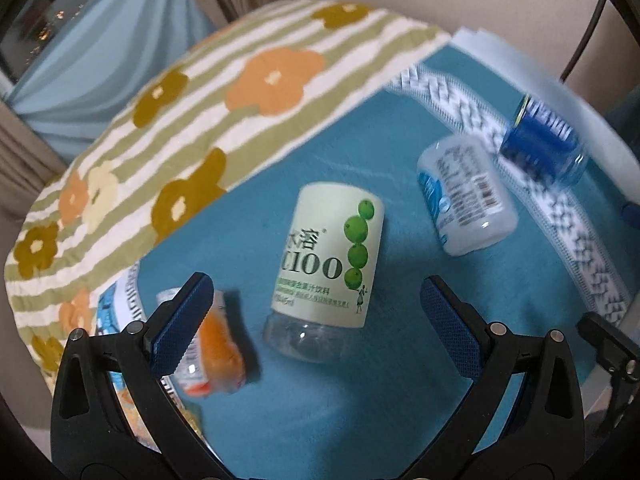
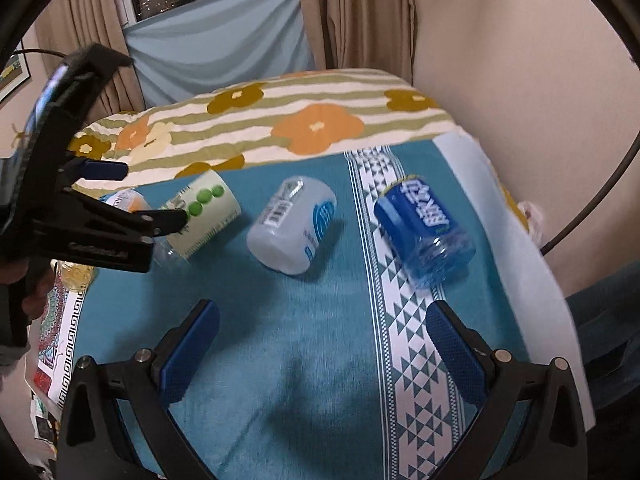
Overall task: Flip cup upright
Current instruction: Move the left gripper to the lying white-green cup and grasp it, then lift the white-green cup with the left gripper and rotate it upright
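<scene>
Several cups cut from plastic bottles lie on their sides on a teal cloth (image 2: 280, 360). The green-labelled cup (image 1: 332, 256) rests with its clear base towards me, and my left gripper (image 1: 316, 284) hovers open just over it, one finger on each side. An orange-labelled cup (image 1: 216, 344) sits beside the left finger. Farther right are a white cup (image 1: 464, 196) and a blue cup (image 1: 540, 140). My right gripper (image 2: 322, 312) is open and holds nothing, short of the white cup (image 2: 292, 224) and the blue cup (image 2: 424, 228). The right wrist view also shows the left gripper (image 2: 140, 196) by the green-labelled cup (image 2: 208, 208).
A striped floral quilt (image 2: 320, 128) covers the far half of the surface. A white patterned band (image 2: 404, 340) runs down the cloth. A wall (image 2: 520, 80) and a dark cable (image 2: 600, 192) stand close on the right, with curtains (image 2: 352, 12) behind. A patterned mat (image 2: 60, 340) lies at the left edge.
</scene>
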